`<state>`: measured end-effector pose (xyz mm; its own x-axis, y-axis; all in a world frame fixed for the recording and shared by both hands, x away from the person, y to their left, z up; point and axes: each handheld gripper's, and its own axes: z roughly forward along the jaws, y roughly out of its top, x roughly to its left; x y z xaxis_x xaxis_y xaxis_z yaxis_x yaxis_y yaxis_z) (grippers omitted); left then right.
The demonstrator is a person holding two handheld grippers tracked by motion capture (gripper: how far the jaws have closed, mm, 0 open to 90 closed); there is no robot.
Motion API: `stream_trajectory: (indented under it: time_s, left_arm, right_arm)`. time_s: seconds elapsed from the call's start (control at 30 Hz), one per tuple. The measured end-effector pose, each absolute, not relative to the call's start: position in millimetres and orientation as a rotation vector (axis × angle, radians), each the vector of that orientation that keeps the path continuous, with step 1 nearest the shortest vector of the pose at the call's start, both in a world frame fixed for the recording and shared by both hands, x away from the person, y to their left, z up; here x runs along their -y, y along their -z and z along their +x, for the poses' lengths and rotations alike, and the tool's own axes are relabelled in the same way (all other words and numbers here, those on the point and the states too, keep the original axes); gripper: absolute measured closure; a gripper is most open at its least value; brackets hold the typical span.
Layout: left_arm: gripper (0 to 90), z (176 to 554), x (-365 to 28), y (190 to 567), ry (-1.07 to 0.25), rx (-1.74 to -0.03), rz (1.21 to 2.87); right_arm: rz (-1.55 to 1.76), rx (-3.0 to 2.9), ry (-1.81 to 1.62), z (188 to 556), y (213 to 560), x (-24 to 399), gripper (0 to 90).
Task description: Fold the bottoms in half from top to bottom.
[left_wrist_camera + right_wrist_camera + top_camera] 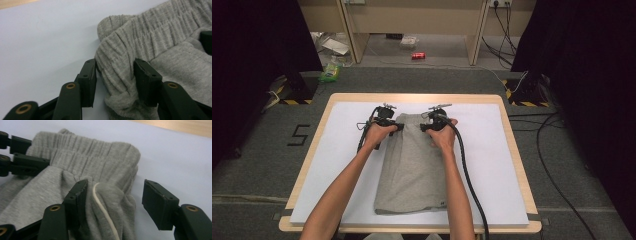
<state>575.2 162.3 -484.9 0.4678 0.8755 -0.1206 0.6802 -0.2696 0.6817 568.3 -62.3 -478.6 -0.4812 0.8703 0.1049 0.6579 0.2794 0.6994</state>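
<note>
Grey shorts (412,170) lie folded lengthwise on the white sheet (492,150), waistband at the far end. My left gripper (399,127) is at the waistband's left corner. In the left gripper view, bunched waistband fabric (117,57) fills the space between its jaws (115,62) and both pads touch it. My right gripper (424,127) is at the waistband's right corner. In the right gripper view its jaws (116,183) stand open around that corner (112,195); a white drawstring (102,207) runs along the left jaw, and the right jaw is clear of the cloth.
The sheet covers a wooden table (518,165) with bare sheet on either side of the shorts. A thick black cable (469,175) trails from the right gripper toward the front edge. On the floor beyond are a red can (418,55) and a green packet (330,72).
</note>
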Motion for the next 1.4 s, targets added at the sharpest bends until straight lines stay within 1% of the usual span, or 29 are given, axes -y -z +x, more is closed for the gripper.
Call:
stream_trajectory:
  time_s: [0.1,0.3,0.33,0.37,0.4,0.5,0.6,0.63,0.67,0.8,0.9,0.97,1.13,1.4]
  left_arm:
    - [54.1,575,-162,485,-0.367,-1.287,2.035]
    - [54.1,575,-162,485,-0.373,-1.287,2.035]
    - [54.1,575,-162,485,-0.373,-1.287,2.035]
    - [54.2,575,-162,485,-0.372,-1.286,2.037]
    - [54.2,575,-162,485,-0.372,-1.285,2.037]
    - [55.3,575,-161,485,-0.373,-1.275,2.041]
    - [61.5,574,-159,484,-0.377,-1.249,2.052]
    - [63.7,573,-158,484,-0.385,-1.241,2.058]
    - [63.7,573,-158,484,-0.389,-1.236,2.06]
    - [68.4,574,-161,483,-0.355,-1.233,2.034]
    - [71.9,574,-162,481,-0.362,-1.208,2.036]
    - [72.7,574,-161,478,-0.364,-1.202,2.031]
    - [73.2,575,-160,465,-0.38,-1.186,1.992]
    - [73.2,577,-164,430,-0.413,-1.139,1.964]
  right_arm:
    - [1.403,-2.28,-0.998,570,486,60,39.8]
    - [1.396,-2.277,-0.993,570,486,60,41.8]
    - [1.38,-2.281,-0.983,570,486,59,43.4]
    - [1.359,-2.285,-0.975,569,487,58,47.9]
    - [1.359,-2.285,-0.975,569,487,58,47.9]
    - [1.361,-2.284,-0.975,568,486,57,53.8]
    - [1.381,-2.278,-0.991,568,486,58,60.6]
    - [1.384,-2.285,-1.01,568,486,58,67.2]
    - [1.384,-2.285,-1.01,568,486,58,67.2]
    - [1.382,-2.283,-1.038,568,487,59,73.9]
    - [1.365,-2.289,-1.049,568,485,59,76.4]
    - [1.364,-2.285,-1.072,568,483,61,77.0]
    - [1.329,-2.256,-1.13,569,469,66,78.0]
    - [1.277,-2.222,-1.213,570,437,70,78.0]
